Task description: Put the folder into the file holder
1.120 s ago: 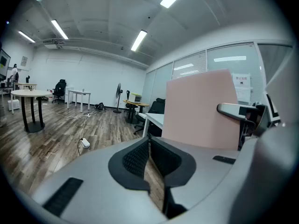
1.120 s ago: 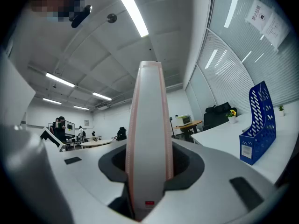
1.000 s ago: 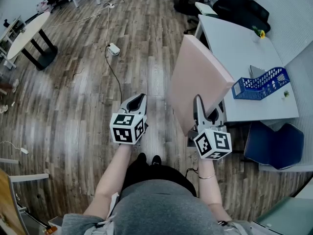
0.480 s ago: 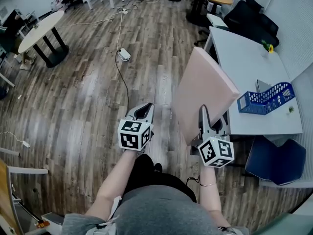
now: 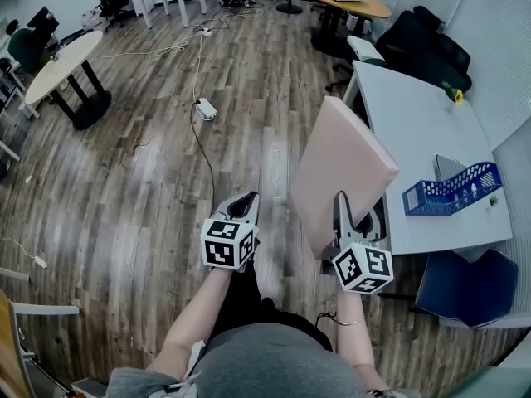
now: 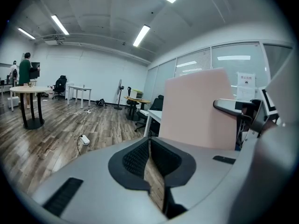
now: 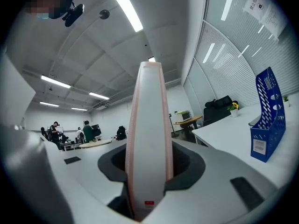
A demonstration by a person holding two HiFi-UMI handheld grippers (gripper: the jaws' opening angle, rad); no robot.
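My right gripper [image 5: 348,214] is shut on the lower edge of a thick pink folder [image 5: 342,171], holding it up on edge above the floor beside the white desk [image 5: 406,114]. In the right gripper view the folder's white spine [image 7: 148,139] stands upright between the jaws. The blue mesh file holder [image 5: 452,189] rests on the desk's near right part, also visible as the blue file holder [image 7: 267,120] in the right gripper view. My left gripper [image 5: 241,206] hangs to the left of the folder, shut and holding nothing; its jaws meet in the left gripper view [image 6: 150,164].
A blue chair [image 5: 469,284] stands under the desk's near end and a black office chair [image 5: 423,36] at its far end. A power strip with cable [image 5: 203,108] lies on the wooden floor. A round table [image 5: 58,69] is far left. People stand in the distance [image 7: 86,130].
The whole view has shifted slightly; both grippers and the folder sit a little lower in the head view, and the folder stays held in the right gripper.
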